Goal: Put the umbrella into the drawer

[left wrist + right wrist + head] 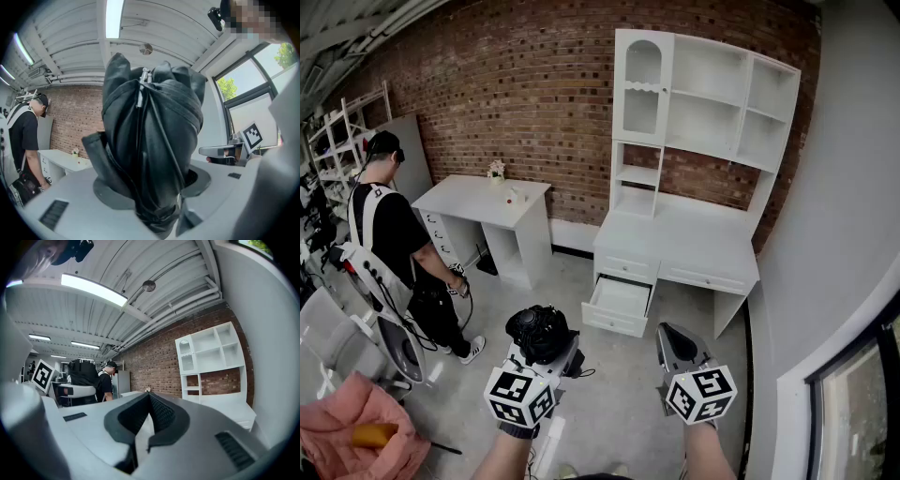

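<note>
Black cloth, soft and probably light, the umbrella [150, 136] sits pinched mid-bundle between the fingers [65, 199] of the left gripper [152, 192]; the right gripper [148, 401] has its fingers pressed together.

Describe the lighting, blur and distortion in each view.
Head view: even light, no hard shadows; fisheye bows the white hutch desk and brick wall. Left gripper view: the black umbrella looms close, dark and slightly soft; ceiling lamp blown out. Right gripper view: lamp strip glares, corners go black.
</note>
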Available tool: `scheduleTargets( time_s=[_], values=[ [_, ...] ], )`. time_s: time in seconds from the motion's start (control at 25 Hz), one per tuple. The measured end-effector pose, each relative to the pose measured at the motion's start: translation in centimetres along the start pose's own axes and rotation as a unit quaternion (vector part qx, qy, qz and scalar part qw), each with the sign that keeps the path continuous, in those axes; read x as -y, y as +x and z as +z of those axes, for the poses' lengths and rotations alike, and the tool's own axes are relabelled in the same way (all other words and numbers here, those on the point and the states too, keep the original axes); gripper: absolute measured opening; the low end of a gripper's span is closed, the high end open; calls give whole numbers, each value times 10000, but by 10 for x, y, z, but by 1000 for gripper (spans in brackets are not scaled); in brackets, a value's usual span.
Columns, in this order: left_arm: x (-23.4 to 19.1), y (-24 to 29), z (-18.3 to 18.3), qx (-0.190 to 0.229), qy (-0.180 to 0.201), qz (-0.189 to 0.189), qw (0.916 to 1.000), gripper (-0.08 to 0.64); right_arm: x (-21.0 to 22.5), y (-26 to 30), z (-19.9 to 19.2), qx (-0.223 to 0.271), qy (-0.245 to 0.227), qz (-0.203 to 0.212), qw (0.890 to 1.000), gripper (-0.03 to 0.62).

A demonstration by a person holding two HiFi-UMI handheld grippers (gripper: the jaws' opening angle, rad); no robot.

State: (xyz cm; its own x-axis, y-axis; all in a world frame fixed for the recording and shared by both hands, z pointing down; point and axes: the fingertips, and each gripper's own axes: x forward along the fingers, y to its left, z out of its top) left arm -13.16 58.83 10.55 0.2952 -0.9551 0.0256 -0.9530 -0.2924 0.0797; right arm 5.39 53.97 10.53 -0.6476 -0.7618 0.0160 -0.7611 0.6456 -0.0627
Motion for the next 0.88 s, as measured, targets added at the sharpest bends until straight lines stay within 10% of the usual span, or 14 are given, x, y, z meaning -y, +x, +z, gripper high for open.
scheduleTargets(
  time_s=[0.88],
  values=[
    [24,19,-4,-92,38,-134,9999,233,24,-15,3,95,3,-63,9999,3]
  ],
)
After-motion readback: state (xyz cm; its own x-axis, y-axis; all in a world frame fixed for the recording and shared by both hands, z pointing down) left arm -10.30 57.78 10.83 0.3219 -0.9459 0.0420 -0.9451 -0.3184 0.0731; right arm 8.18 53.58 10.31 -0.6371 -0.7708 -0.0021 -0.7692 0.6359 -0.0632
